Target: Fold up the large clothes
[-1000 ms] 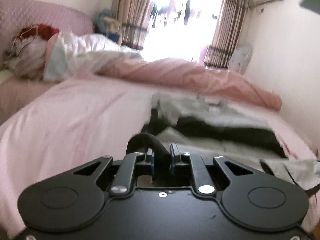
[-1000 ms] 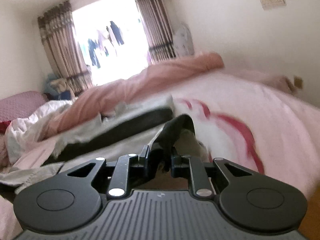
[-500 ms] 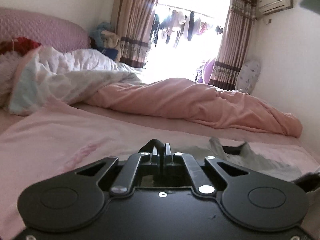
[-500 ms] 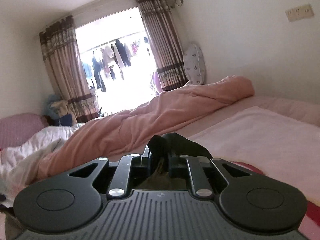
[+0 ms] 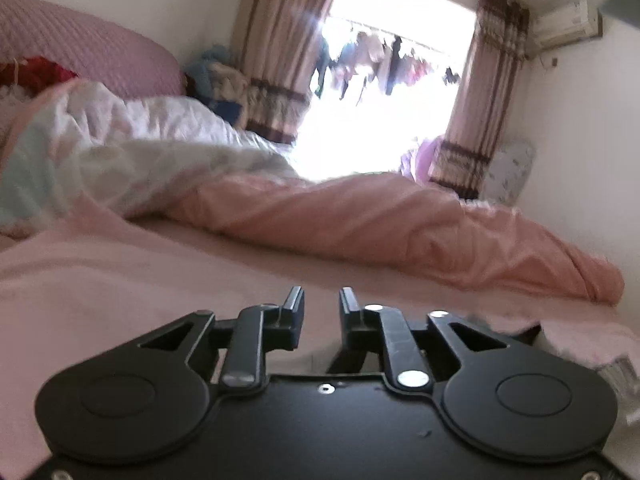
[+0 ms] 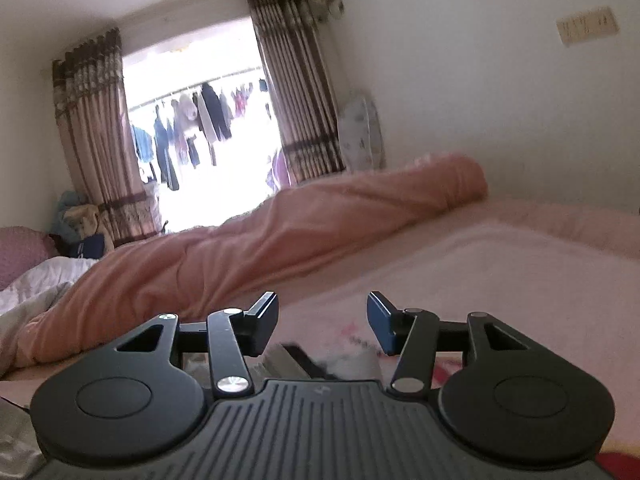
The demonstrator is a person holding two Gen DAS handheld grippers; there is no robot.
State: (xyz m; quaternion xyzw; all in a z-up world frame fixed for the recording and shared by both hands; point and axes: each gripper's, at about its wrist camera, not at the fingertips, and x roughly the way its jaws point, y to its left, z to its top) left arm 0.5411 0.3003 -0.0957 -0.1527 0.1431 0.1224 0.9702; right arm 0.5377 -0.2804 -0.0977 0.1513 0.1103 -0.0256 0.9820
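Fabric is gone from between your left gripper (image 5: 320,300) fingers — in the left wrist view the jaws have just been opening and now stand a narrow gap apart, with only the pink bedsheet (image 5: 120,280) showing between them. A dark strip of the garment (image 5: 348,360) lies just under the right finger, close to the gripper body, and a grey edge of it peeks out at the far right of this view. Beyond your fingers, a rolled salmon-pink duvet (image 5: 400,224) runs across the bed, a white quilt (image 5: 140,152) sits bunched at the left, and the bright window (image 5: 384,100) stands between brown curtains.

From the right wrist view, your right gripper (image 6: 322,318) has also just been opening — its jaws stand wide apart, pads touching nothing. The garment (image 6: 304,360) lies on the sheet below and between the fingers, a grey and dark fold right against the gripper body, released. The duvet (image 6: 280,232) stretches across behind, and the window (image 6: 200,128) with hanging laundry fills the far wall.
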